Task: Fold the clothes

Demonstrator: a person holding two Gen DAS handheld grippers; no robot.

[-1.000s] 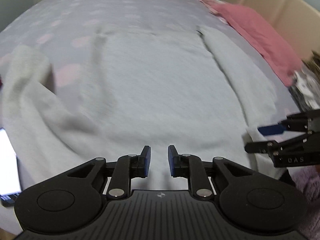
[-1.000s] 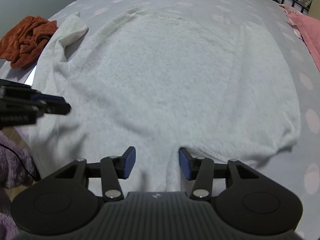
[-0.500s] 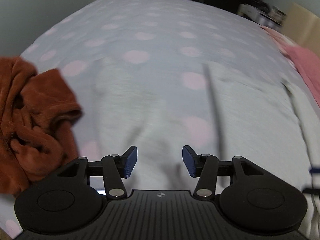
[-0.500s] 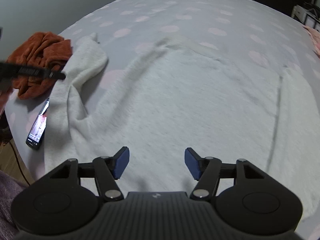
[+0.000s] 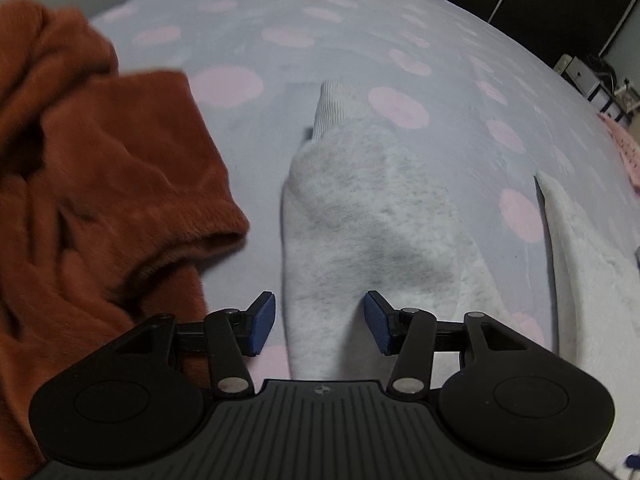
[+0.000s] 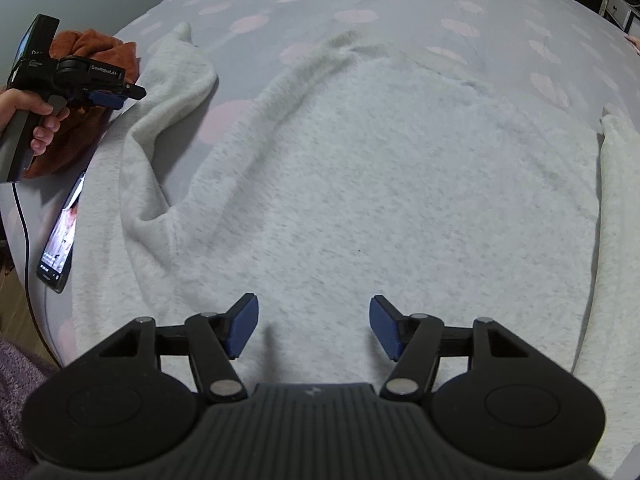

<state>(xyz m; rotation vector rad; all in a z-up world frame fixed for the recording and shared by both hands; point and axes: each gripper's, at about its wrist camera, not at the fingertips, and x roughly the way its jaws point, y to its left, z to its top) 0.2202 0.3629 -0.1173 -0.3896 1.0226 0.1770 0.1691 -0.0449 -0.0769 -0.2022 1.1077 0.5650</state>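
While left gripper (image 5: 318, 322) hung over sweater (image 5: 360, 216) sleeve, jaws were closing, pads clear of fabric; rust garment (image 5: 100, 184) lay beside. Right view: right gripper (image 6: 312, 326) open above sweater spread on bed (image 6: 400, 8); phone (image 6: 60, 236) at edge.

Left claw (image 5: 319, 322) angled downward, jaws closing; right claw (image 6: 313, 327) spread wide.

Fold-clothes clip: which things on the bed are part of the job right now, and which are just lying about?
Part of the job:
- grey sweater, spread flat
- its sleeve, under the left gripper, jaws closing, not yet pressing
- right gripper, open over the sweater

Lying about:
- rust-brown garment, crumpled
- phone at the bed's edge
- spotted bedsheet
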